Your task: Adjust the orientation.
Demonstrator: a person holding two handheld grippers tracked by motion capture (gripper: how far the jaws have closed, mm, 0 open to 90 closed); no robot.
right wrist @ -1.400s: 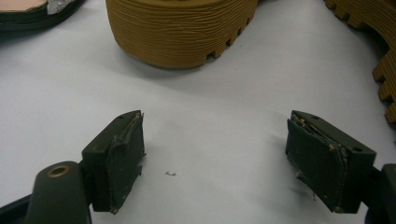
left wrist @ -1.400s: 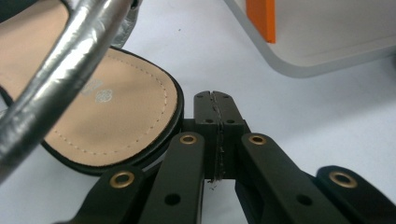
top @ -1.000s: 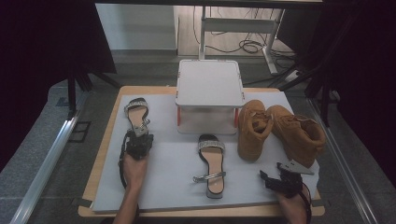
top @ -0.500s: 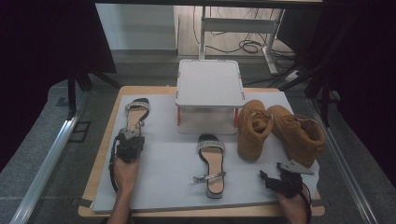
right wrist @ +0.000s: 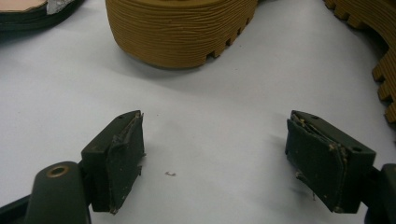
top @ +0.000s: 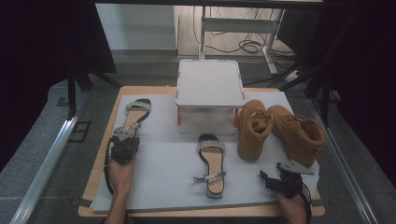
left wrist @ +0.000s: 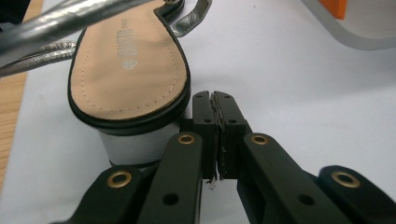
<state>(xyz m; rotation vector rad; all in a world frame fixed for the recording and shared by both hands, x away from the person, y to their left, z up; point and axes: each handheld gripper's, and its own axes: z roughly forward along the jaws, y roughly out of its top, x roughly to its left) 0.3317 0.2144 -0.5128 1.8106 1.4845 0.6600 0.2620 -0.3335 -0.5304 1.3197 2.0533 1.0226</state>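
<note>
With our left gripper (left wrist: 215, 100) pressed together beside the left sandal's (left wrist: 128, 70) heel, we should spread it and pinch the heel squarely, keeping our spread right gripper (right wrist: 215, 158) idle.

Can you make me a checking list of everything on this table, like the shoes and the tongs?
Surface: white mat on a wooden table.
Job's things: left sandal by the heel of which the left tongs sit; second sandal mid-mat.
Clutter: two tan boots; white lidded box.
Grippers: left tongs shut, empty, beside the heel; right tongs open, empty.
Cables: cords on the floor behind.
Surroundings: metal rails, dark curtains.
</note>
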